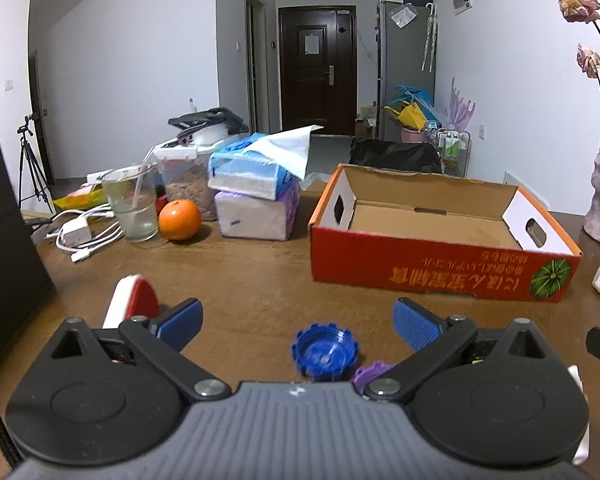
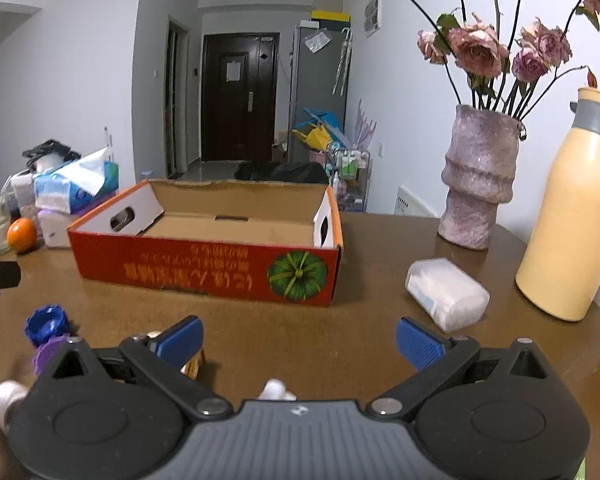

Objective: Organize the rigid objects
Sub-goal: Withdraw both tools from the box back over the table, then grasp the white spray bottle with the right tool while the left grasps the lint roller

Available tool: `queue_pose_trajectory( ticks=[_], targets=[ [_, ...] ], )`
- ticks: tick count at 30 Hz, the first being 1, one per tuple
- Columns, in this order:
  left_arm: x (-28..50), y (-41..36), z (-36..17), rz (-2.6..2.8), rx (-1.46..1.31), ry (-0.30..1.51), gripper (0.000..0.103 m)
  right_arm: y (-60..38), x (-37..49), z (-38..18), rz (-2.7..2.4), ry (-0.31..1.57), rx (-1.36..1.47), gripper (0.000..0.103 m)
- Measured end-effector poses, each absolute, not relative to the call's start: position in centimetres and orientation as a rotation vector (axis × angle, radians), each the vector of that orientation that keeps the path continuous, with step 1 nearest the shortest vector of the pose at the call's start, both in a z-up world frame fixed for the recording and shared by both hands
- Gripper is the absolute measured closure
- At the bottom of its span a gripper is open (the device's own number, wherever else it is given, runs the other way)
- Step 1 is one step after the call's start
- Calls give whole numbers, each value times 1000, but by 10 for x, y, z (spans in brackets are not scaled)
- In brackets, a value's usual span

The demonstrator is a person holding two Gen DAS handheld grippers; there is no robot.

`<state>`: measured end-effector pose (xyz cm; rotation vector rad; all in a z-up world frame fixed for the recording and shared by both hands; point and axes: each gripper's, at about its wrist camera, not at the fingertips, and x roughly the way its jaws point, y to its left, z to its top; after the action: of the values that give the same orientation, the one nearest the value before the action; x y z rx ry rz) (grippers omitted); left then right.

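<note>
An open red cardboard box [image 1: 440,272] stands on the brown table, empty inside; it also shows in the right wrist view [image 2: 204,268]. My left gripper [image 1: 298,322] is open, just behind a blue ridged cap [image 1: 326,352] that lies between its fingers. A purple cap [image 1: 370,372] lies beside the blue one. A red and white object [image 1: 134,300] stands by the left finger. My right gripper [image 2: 300,338] is open and empty over bare table. The blue cap [image 2: 46,322] and purple cap [image 2: 48,354] sit to its left. A small white object [image 2: 274,389] and a yellowish object [image 2: 194,364] are partly hidden under the gripper.
An orange [image 1: 180,220], a glass with a straw [image 1: 134,208], tissue packs [image 1: 256,196] and white cables [image 1: 84,236] crowd the far left. A vase of dried roses [image 2: 478,184], a yellow flask [image 2: 576,208] and a white wrapped pack [image 2: 446,294] stand at the right.
</note>
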<state>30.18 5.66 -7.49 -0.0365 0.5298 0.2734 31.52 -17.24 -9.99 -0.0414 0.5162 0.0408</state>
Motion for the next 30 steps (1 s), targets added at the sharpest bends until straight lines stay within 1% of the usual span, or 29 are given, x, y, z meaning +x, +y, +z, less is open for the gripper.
queue_pose_trajectory(
  ticks=[9, 15, 20, 22, 23, 25, 27, 29, 30],
  targets=[
    [271, 68, -82, 270, -48, 546, 0, -168, 295, -127, 47, 623, -86, 2],
    [257, 79, -88, 277, -58, 561, 0, -167, 297, -138, 50, 655, -78, 8],
    [252, 91, -93, 292, -77, 578, 0, -169, 300, -143, 73, 685, -46, 24],
    [251, 95, -94, 296, -85, 582, 0, -169, 301, -144, 89, 693, -36, 32],
    [251, 96, -94, 298, -90, 585, 0, -169, 301, -145, 104, 698, -25, 34],
    [250, 98, -94, 299, -98, 587, 0, -170, 303, -147, 114, 714, -12, 50],
    [249, 99, -94, 298, -101, 585, 0, -171, 304, -149, 111, 720, -3, 55],
    [248, 100, -94, 298, -103, 585, 0, -171, 303, -149, 114, 718, 1, 62],
    [248, 100, -94, 299, -102, 585, 0, -171, 303, -149, 121, 715, 4, 74]
  ],
)
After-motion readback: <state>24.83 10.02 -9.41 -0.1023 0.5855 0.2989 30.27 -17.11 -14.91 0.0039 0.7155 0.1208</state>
